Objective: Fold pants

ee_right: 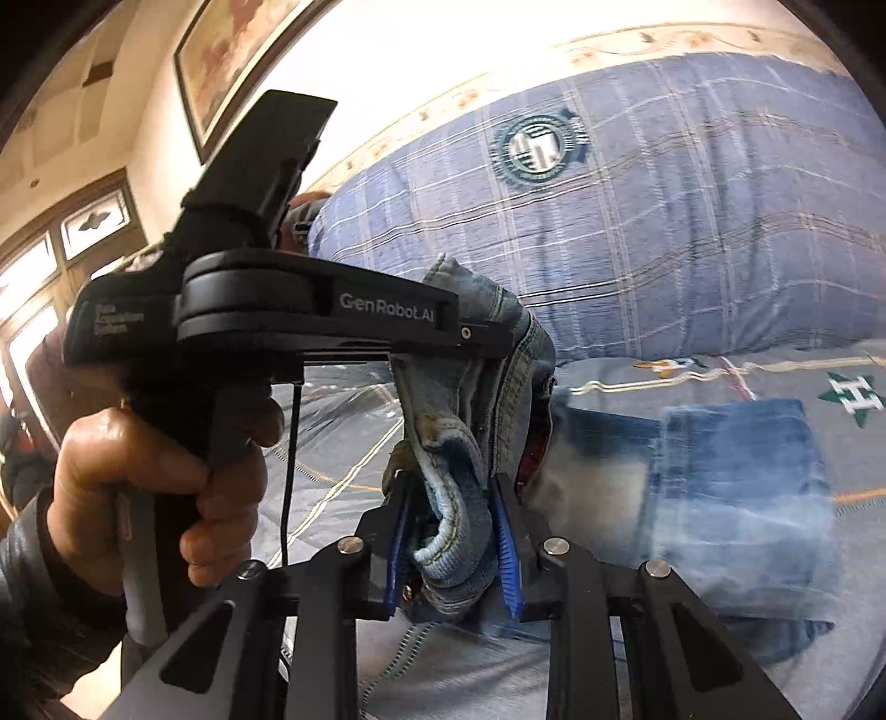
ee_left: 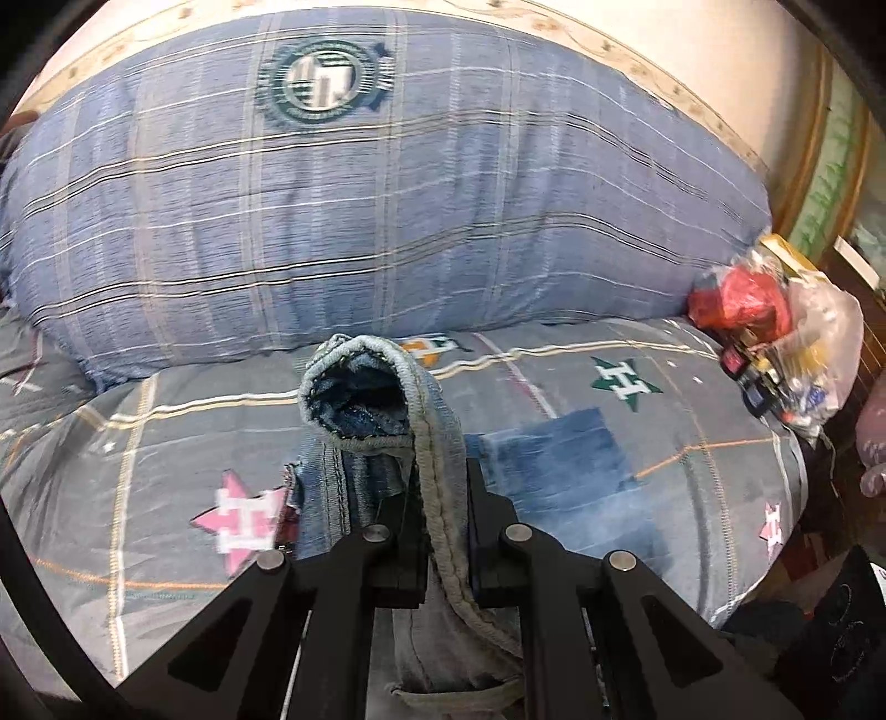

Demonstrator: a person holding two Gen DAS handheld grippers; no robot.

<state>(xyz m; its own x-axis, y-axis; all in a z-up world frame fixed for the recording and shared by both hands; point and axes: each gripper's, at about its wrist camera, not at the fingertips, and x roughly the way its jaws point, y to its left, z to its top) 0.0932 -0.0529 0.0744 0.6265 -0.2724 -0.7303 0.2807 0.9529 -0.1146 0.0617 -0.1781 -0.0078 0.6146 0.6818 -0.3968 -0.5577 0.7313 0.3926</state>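
Note:
A pair of faded blue jeans (ee_left: 554, 448) lies on the bed, one end lifted off the sheet. My left gripper (ee_left: 437, 487) is shut on a thick seamed edge of the denim, which rises in a rolled fold (ee_left: 360, 387) above its fingers. My right gripper (ee_right: 448, 498) is shut on a bunched fold of the same jeans (ee_right: 454, 548), its blue pads (ee_right: 506, 543) pressing both sides. In the right wrist view the left gripper (ee_right: 487, 338) is close in front and to the left, held by a hand (ee_right: 138, 471). A flat stretch of jeans (ee_right: 736, 471) lies to the right.
A big blue plaid pillow (ee_left: 360, 194) fills the back of the bed, just behind the lifted denim. The grey sheet (ee_left: 138, 443) has star prints. A clear plastic bag of small items (ee_left: 775, 332) sits at the right bed edge. A framed picture (ee_right: 232, 50) hangs on the wall.

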